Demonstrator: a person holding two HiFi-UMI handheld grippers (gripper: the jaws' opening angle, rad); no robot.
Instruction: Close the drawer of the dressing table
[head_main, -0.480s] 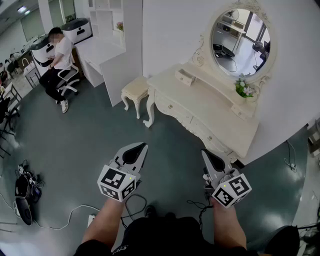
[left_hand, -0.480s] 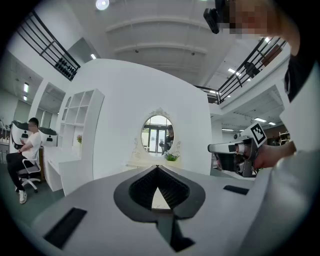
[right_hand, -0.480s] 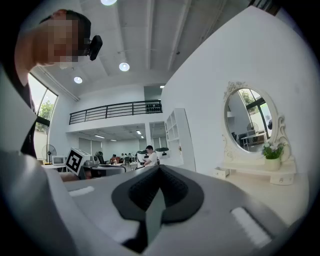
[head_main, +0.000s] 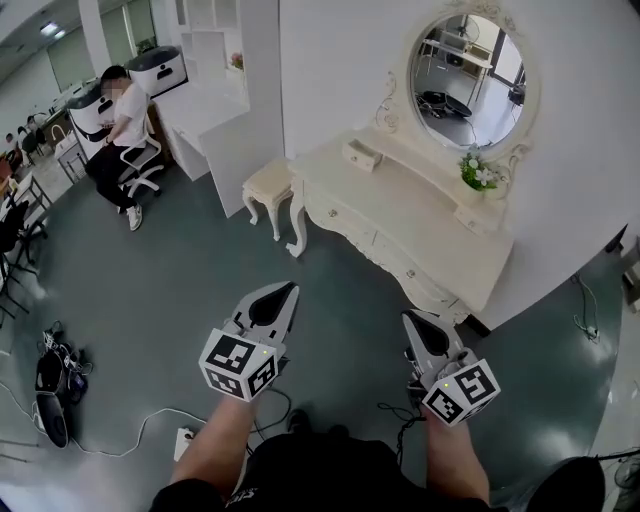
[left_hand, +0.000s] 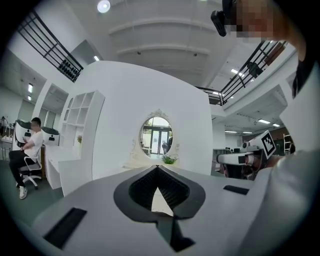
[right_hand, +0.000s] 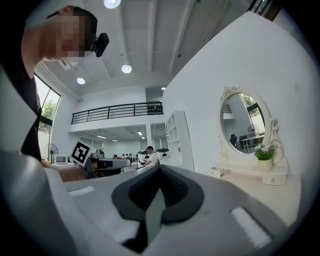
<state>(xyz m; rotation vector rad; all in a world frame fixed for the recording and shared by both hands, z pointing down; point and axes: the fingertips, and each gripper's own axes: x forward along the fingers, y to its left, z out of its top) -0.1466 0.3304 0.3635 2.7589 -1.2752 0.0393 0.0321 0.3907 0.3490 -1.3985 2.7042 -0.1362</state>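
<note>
My left hand-held gripper (head_main: 286, 291) and right hand-held gripper (head_main: 409, 318) are closed, empty. The drawer (head_main: 361, 154) on the desk (head_main: 420, 215) looks light; I'd push its front squarely.

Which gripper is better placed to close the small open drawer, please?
Probably the left gripper: it points at the dressing table holding the drawer; the right gripper aims past it. Both are shut and distant.

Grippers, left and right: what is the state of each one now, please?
Left gripper: jaws closed, holding nothing.
Right gripper: jaws closed, holding nothing.
</note>
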